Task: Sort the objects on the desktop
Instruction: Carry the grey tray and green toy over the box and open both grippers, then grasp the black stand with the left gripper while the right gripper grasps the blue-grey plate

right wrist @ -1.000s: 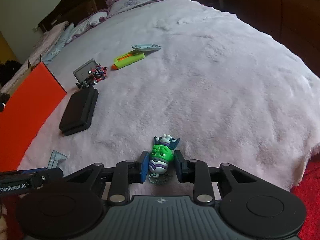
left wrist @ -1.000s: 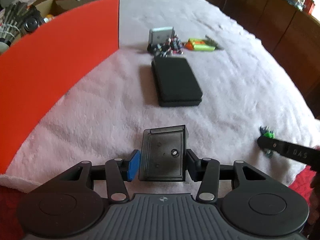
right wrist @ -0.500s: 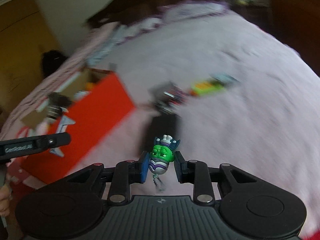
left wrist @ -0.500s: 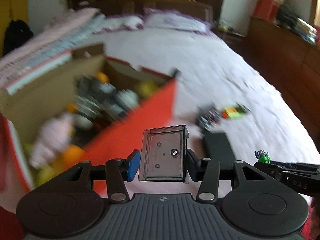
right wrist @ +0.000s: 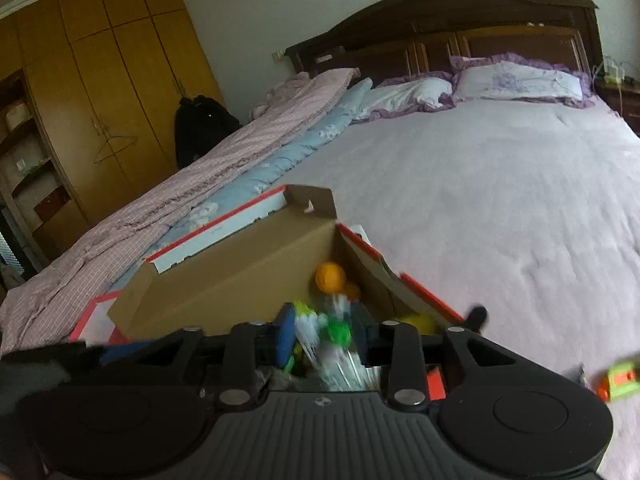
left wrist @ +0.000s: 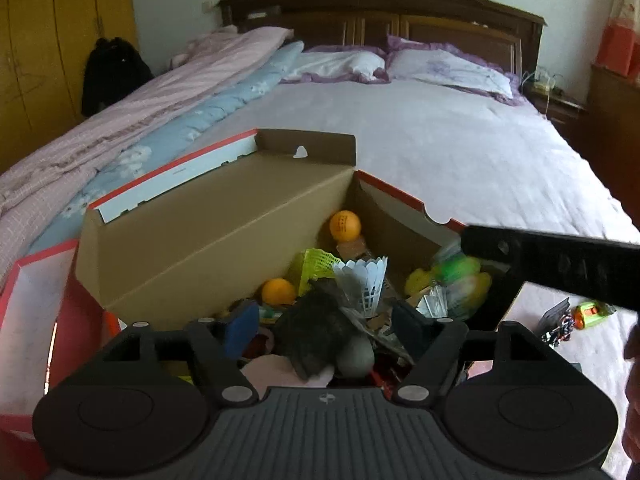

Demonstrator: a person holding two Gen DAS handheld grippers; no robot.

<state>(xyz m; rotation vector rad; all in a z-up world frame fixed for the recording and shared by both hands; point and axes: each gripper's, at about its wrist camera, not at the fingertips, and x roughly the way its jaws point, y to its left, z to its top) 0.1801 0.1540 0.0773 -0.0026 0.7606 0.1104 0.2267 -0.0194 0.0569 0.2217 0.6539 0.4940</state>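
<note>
Both our grippers are over the open cardboard box (left wrist: 208, 236) on the bed (left wrist: 460, 140). Our left gripper (left wrist: 320, 326) has just been opening, jaws wide apart, nothing between them, just the clutter below: orange balls (left wrist: 345, 225), a shuttlecock (left wrist: 366, 280). Our right gripper (right wrist: 325, 334) has just been opening too. The green toy figure (right wrist: 338, 330) shows as a blur between its pads, and we can't tell if they're pressing on it. A green-and-orange toy (right wrist: 620, 382) lies on the bed beside the box.
</note>
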